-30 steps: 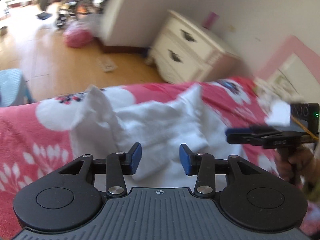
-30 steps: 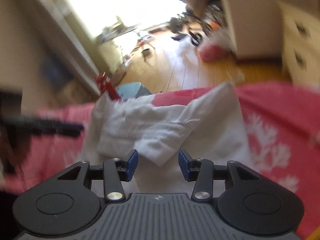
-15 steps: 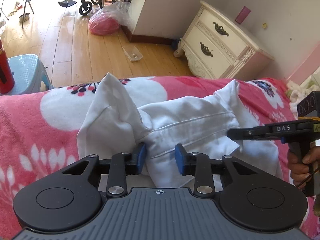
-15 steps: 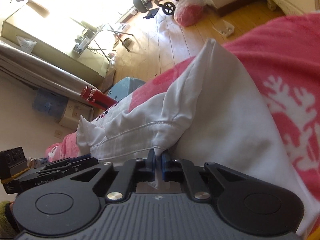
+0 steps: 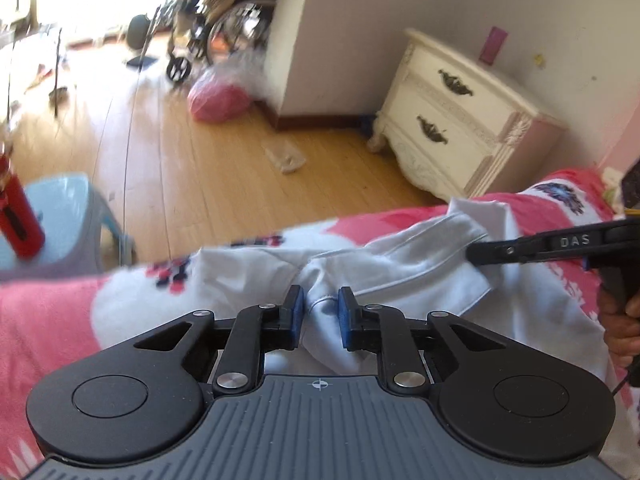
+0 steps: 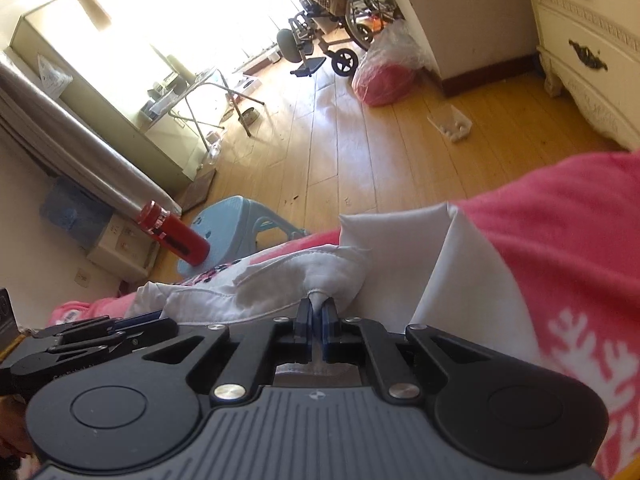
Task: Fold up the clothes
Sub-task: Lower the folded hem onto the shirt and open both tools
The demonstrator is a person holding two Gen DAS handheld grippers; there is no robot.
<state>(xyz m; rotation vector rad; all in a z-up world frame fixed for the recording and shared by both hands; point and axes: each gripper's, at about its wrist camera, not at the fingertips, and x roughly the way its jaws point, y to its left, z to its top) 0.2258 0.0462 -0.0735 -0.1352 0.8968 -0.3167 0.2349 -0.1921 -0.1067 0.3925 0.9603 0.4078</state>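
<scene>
A white collared shirt (image 5: 404, 276) lies crumpled on a pink flowered bedspread (image 5: 48, 320). My left gripper (image 5: 320, 314) is low over the shirt's near edge. Its jaws are closing on a raised fold of the collar seam, which fills the gap and touches both blue pads (image 5: 295, 312). My right gripper (image 6: 318, 314) is shut on a pinched ridge of the same shirt (image 6: 280, 284). In the left wrist view the right gripper (image 5: 478, 254) reaches in from the right, held by a hand (image 5: 618, 320), with its tips on the collar. The left gripper (image 6: 136, 322) shows at the lower left of the right wrist view.
Beyond the bed's far edge is a wooden floor (image 5: 208, 176). A cream nightstand (image 5: 456, 120) stands at the right, and a pale blue stool (image 6: 236, 224) bearing a red bottle (image 6: 176, 236) at the left. A pink bag (image 5: 220, 100) and a wheelchair (image 6: 352, 20) stand farther off.
Both grippers have come down and forward onto the shirt. The right one went from open to shut on a fold and has stayed so. The left jaws have narrowed around the collar fold.
</scene>
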